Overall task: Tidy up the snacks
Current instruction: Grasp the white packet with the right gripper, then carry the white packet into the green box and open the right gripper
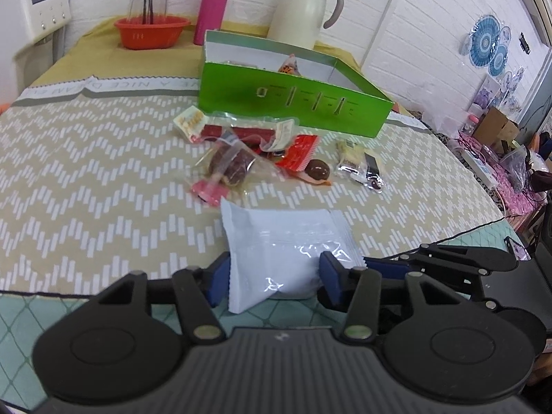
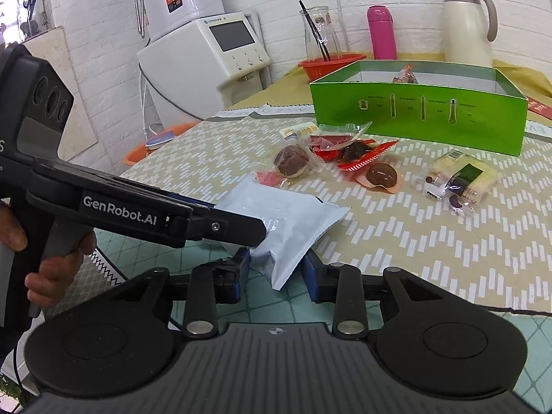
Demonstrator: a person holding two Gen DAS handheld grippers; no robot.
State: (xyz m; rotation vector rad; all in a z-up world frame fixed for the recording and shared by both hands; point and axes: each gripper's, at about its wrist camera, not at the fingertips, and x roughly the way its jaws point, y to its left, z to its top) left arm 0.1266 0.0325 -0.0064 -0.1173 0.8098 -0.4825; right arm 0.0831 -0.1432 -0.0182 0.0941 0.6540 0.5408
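I am holding the left hand-held gripper (image 1: pixel 274 274) low and nearly level at the near edge of the counter (image 1: pixel 86 158), its blue pads pressing both sides of the white packet (image 1: pixel 286 245). My left hand (image 2: pixel 51 258) is wrapping the grip, seen from the right wrist view, with the tool reaching in from the left. The right hand-held gripper (image 2: pixel 276 270) is sitting just beside it, fingers apart, straddling the packet's near corner; I cannot tell whether its pads are touching the wrapper. The packet (image 2: pixel 289 220) is lying half over the counter's front edge, where the zigzag cloth gives way to the teal one.

Ahead, the loose snacks (image 1: pixel 248 158) are lying in a cluster between the packet and the green box (image 1: pixel 293 103), which is standing open with a wrapped sweet (image 1: pixel 288 65) inside. A clear pack of wafers (image 2: pixel 459 176) is lying apart to the right. Bare cloth is stretching wide to the left of the cluster. Behind the box, a red bowl (image 1: pixel 151 31), a pink flask (image 1: pixel 212 7) and a cream jug (image 1: pixel 303 10) are lining the wall.
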